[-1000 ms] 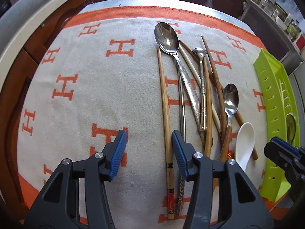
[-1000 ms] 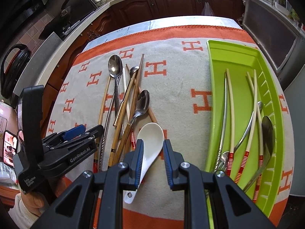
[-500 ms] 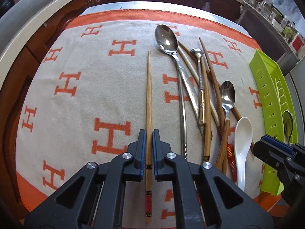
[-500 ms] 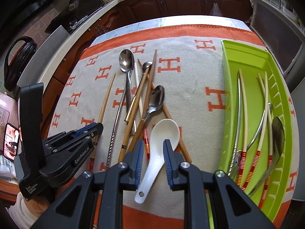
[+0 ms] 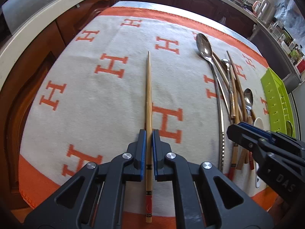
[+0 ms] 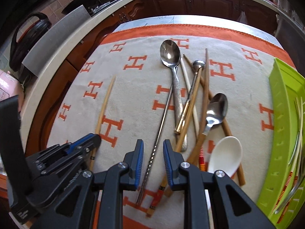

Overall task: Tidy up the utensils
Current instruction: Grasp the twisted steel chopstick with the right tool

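Dark wooden cabinets ring the bench, which is covered by a cream cloth [image 6: 133, 99] with orange H marks and an orange border. Left gripper [image 5: 149, 150] has its fingers closed tight on one bamboo chopstick [image 5: 148, 95], which points away over the cloth, apart from the pile. Right gripper [image 6: 151, 159] hovers with fingers parted narrowly, straddling one twisted metal chopstick [image 6: 162, 122] without touching it. Beside that lies the pile: three metal spoons, namely a large one [image 6: 170, 54], a small gold-handled one [image 6: 198, 64] and a wooden-handled one [image 6: 217, 106], one white ceramic spoon [image 6: 225, 154], and several crossed chopsticks I cannot count. At the right stands one green tray [image 6: 282, 133] already holding utensils.
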The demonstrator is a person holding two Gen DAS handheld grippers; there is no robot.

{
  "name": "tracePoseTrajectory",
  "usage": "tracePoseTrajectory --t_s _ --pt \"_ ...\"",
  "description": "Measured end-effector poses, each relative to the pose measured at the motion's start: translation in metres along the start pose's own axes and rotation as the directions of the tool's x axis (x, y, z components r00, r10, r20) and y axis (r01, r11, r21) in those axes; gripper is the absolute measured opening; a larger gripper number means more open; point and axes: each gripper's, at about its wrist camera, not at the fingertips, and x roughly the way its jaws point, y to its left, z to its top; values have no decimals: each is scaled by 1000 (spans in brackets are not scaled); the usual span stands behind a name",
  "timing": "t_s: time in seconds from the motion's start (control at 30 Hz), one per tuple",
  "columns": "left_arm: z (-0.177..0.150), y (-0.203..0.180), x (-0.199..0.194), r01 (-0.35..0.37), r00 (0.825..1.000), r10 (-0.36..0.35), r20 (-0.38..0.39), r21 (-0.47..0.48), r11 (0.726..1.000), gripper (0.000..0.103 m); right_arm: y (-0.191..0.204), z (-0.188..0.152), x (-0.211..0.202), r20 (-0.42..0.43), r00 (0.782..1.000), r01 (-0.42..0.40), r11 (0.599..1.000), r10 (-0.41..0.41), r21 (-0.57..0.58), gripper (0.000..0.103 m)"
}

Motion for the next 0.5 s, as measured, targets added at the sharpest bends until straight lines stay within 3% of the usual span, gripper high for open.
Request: tracePoseTrajectory --t_s 0.17,0.5 --pt "-1 11 -1 12 1000 -12 29 -10 1000 4 7 -2 17 -7 998 66 997 -66 -28 21" --pt "-4 4 -1 -21 998 17 56 60 998 5 28 -12 21 120 974 208 967 -191 -150 21"
